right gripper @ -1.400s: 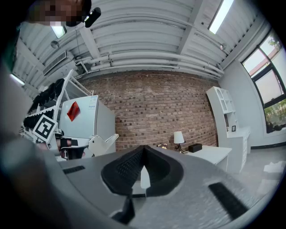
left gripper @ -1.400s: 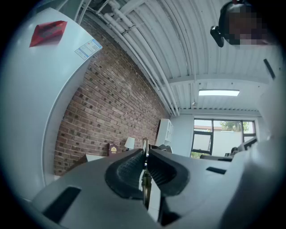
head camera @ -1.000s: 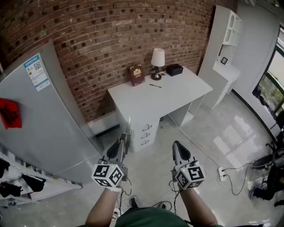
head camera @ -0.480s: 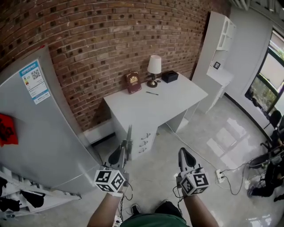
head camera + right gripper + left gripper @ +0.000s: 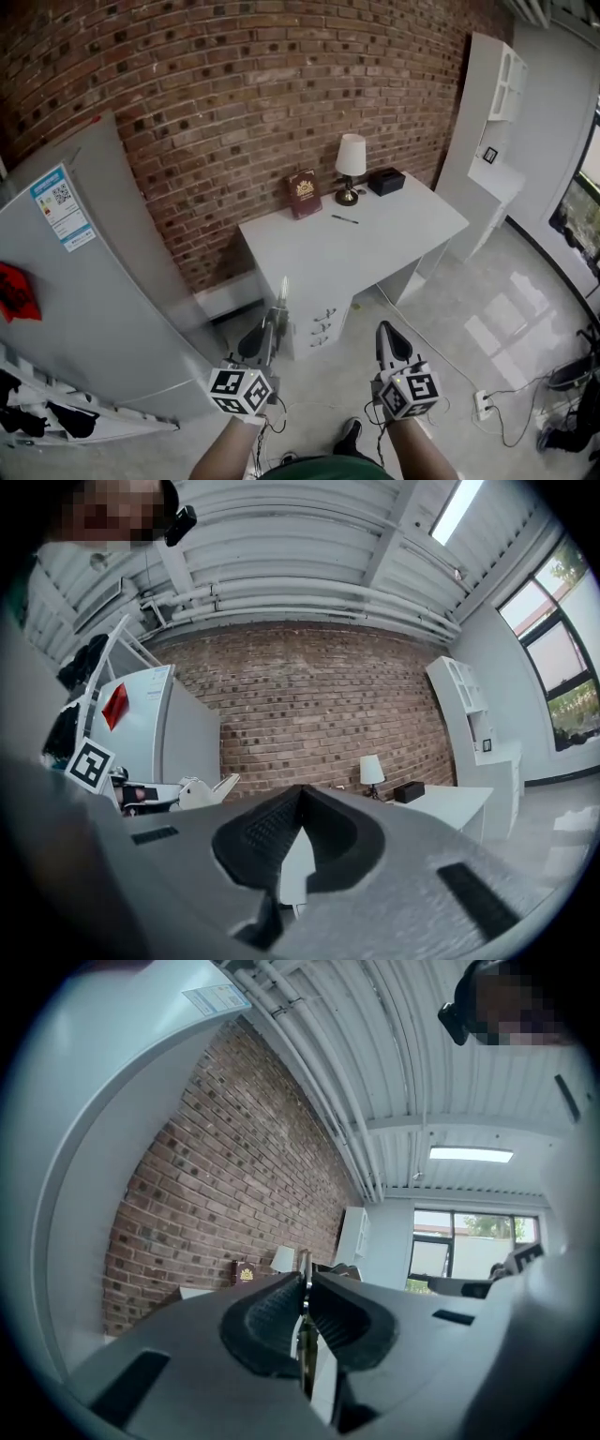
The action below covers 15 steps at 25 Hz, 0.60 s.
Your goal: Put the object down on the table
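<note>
in front of the white surface (image 5: pixel 384 239) by the brick wall (image 5: pixel 234 103), both grippers hang over the floor (image 5: pixel 450 328), well short of the surface. the left gripper (image 5: pixel 270 326) has its jaws clamped on a thin object (image 5: pixel 282 292), a slim pale strip that sticks out past the jaw tips and points toward the surface; the left gripper view shows it edge-on, pinched between the two dark pads (image 5: pixel 272 1312). the right gripper (image 5: pixel 387 335) has its jaws pressed together with nothing between them. on the surface a dark red book (image 5: pixel 303 194) leans at the wall, with a lamp (image 5: pixel 351 167) and a black box (image 5: pixel 386 181) beside it and a pen (image 5: pixel 345 219) lying in front. a grey refrigerator (image 5: pixel 84 281) stands to the left.
</note>
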### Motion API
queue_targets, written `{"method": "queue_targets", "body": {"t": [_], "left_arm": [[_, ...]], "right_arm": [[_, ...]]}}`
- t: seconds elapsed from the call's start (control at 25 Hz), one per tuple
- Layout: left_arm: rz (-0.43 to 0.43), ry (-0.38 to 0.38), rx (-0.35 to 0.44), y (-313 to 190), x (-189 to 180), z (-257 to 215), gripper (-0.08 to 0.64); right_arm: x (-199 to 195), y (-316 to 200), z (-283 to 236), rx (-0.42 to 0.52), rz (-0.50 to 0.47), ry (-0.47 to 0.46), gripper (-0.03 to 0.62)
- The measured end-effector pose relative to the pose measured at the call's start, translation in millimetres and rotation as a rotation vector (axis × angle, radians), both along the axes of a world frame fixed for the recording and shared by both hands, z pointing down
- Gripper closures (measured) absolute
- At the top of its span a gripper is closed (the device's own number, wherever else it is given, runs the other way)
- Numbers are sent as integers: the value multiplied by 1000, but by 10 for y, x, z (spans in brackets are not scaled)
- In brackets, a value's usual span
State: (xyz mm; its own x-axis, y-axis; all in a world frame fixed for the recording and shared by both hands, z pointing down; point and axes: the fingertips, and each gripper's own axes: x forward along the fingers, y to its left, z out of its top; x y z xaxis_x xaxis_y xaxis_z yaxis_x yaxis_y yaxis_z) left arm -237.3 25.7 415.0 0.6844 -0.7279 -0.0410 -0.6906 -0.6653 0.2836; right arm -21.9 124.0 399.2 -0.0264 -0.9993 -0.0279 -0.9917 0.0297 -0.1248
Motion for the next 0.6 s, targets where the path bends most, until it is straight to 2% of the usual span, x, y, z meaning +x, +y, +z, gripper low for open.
{"method": "queue_targets", "body": {"t": [0.36,0.6], "left_arm": [[-97,-60,32,-497,995,-128,535],[-151,-97,28,-734,1338,-34,535]], "right_arm": [[992,-707,33,3,-114,-21,589],[1376,-1075,109,3,-171,-26,591]]}}
